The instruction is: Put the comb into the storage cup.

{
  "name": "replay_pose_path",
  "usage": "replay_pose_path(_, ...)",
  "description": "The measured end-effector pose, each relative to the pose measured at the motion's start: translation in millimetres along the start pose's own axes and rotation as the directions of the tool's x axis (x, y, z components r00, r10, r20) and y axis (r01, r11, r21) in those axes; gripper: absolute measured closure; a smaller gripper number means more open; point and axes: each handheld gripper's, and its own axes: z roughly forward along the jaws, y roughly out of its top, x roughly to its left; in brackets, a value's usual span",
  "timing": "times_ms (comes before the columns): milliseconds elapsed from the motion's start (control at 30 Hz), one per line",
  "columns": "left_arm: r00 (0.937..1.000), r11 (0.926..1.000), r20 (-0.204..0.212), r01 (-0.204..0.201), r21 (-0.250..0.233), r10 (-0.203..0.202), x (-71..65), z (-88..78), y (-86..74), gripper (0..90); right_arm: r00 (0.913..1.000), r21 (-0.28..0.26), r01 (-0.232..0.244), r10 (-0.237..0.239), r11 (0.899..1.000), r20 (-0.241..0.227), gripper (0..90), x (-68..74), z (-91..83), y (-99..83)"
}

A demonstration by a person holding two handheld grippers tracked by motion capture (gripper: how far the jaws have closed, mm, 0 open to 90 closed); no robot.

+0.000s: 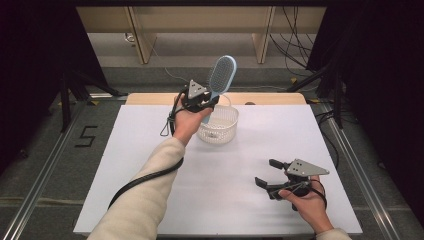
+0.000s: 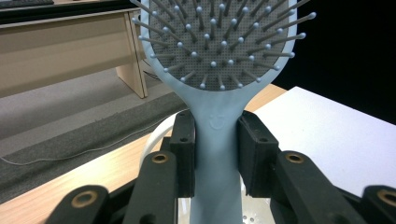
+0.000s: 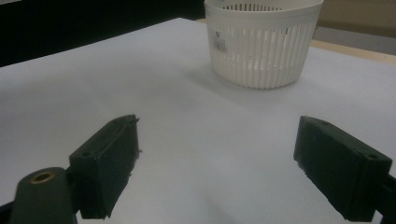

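Left tongs (image 1: 207,100) clamped on handle of blue hairbrush (image 1: 221,75), head up, above white basket (image 1: 218,125) at far side of worktop (image 1: 150,150) — likely poised for lowering in handle-first. Right tongs (image 1: 266,175) spread, empty, resting well apart, out of the way.

White rectangular tabletop (image 1: 240,200) on a light wood table edge (image 1: 270,98). Grey carpet floor (image 1: 45,165), black "5" marking (image 1: 86,136) at left. Beige wooden desk legs (image 1: 142,45) behind, black cables (image 1: 295,45) trailing right. Black curtains (image 1: 380,75) both sides.
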Motion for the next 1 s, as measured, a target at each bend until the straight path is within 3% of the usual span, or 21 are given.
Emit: replay_pose_path(1000, 1.0000, 1.0000, 0.007, -0.003, 0.008, 0.003, -2.9, 6.0, -6.3, 69.5, 1.0000, 0.007, 0.001, -0.001, 1.000, -0.005, 15.0, -0.3, 0.5, -0.6)
